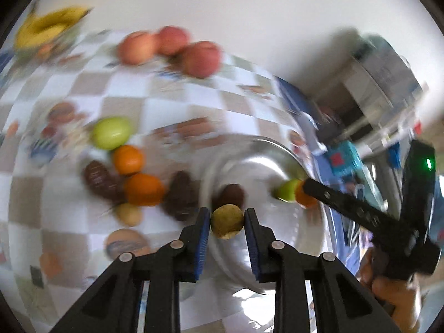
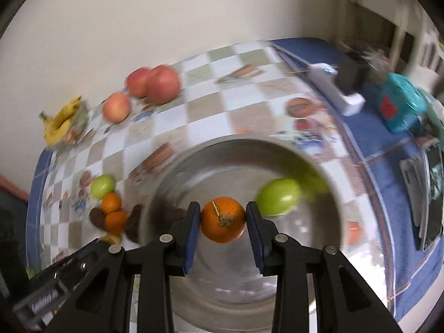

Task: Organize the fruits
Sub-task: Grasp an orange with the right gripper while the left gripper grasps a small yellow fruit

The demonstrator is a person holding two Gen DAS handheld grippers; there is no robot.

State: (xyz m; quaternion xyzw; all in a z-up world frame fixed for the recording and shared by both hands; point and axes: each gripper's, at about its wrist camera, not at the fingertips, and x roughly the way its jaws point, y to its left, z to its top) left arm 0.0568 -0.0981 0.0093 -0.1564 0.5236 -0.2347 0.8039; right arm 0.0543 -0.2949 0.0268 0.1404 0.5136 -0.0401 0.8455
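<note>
My left gripper (image 1: 227, 222) is shut on a small yellow-brown fruit (image 1: 227, 221) and holds it over the near rim of the steel bowl (image 1: 258, 152). My right gripper (image 2: 222, 220) is shut on an orange (image 2: 222, 219) over the bowl (image 2: 222, 149). A green fruit (image 2: 279, 196) lies in the bowl to the right of the orange. A dark brown fruit (image 1: 229, 196) sits just beyond the left gripper's fruit. The right gripper also shows in the left wrist view (image 1: 301, 190), with the green fruit (image 1: 285, 190) beside it.
Left of the bowl lie a green fruit (image 1: 111, 132), two oranges (image 1: 143, 189), dark brown fruits (image 1: 97, 179) and a small yellow fruit (image 1: 129, 214). Three red apples (image 1: 201, 58) and bananas (image 1: 47, 26) are at the back. A teal box (image 2: 399, 109) stands at right.
</note>
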